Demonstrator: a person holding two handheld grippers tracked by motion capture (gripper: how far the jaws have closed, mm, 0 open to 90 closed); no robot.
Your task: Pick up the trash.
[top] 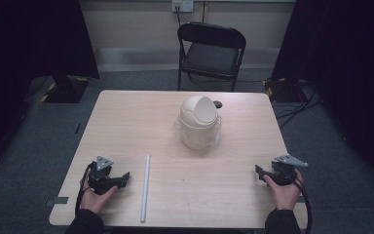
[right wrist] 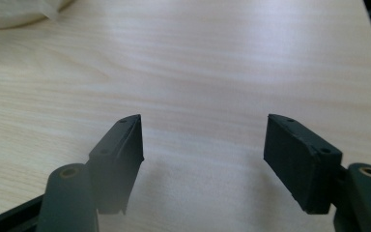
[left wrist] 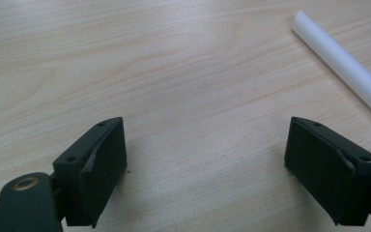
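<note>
A pale wooden table (top: 126,117) carries a cream plastic swing-lid bin (top: 198,122) and a long white plastic tube (top: 145,187). The left gripper (top: 121,179) and right gripper (top: 259,171) both rest wide apart, gripping nothing.

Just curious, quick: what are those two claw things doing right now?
Left gripper: jaws open, holding nothing.
Right gripper: jaws open, holding nothing.

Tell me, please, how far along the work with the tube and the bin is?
Nothing looks done yet: the tube lies flat on the table, apart from the bin. Nothing is in hand; the left gripper and right gripper rest open and empty at the near corners. Picking up the tube and anything involving the bin is all left.
</note>
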